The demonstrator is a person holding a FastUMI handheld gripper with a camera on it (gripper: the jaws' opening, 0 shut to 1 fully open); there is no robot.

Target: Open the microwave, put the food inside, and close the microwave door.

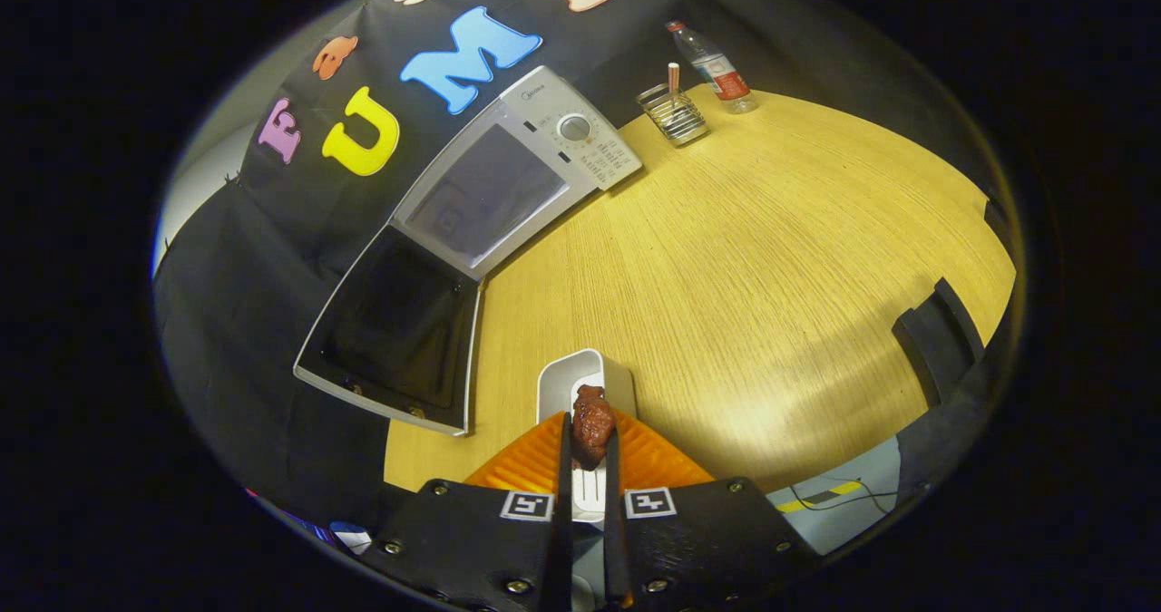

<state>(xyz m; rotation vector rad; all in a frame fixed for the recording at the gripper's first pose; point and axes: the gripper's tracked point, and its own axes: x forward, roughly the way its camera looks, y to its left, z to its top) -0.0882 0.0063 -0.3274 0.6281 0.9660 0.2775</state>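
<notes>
My gripper [590, 444] is shut on a dark reddish-brown piece of food [592, 422], which sticks out from between the fingertips. Right under and just beyond the food lies a white rectangular dish [564, 385] on the wooden table [771, 258]. Well beyond the fingers and to their left stands the white microwave [535, 159], its door [390, 331] swung fully open toward me, dark glass facing up. The microwave's cavity [485, 195] looks grey and dim. A round dial [574, 127] sits on its control panel.
A wire rack [673, 115] with a stick in it and a plastic water bottle [717, 68] stand at the table's far edge. A black chair back [939, 335] is at the right edge of the table. The open door juts out over the table's left edge.
</notes>
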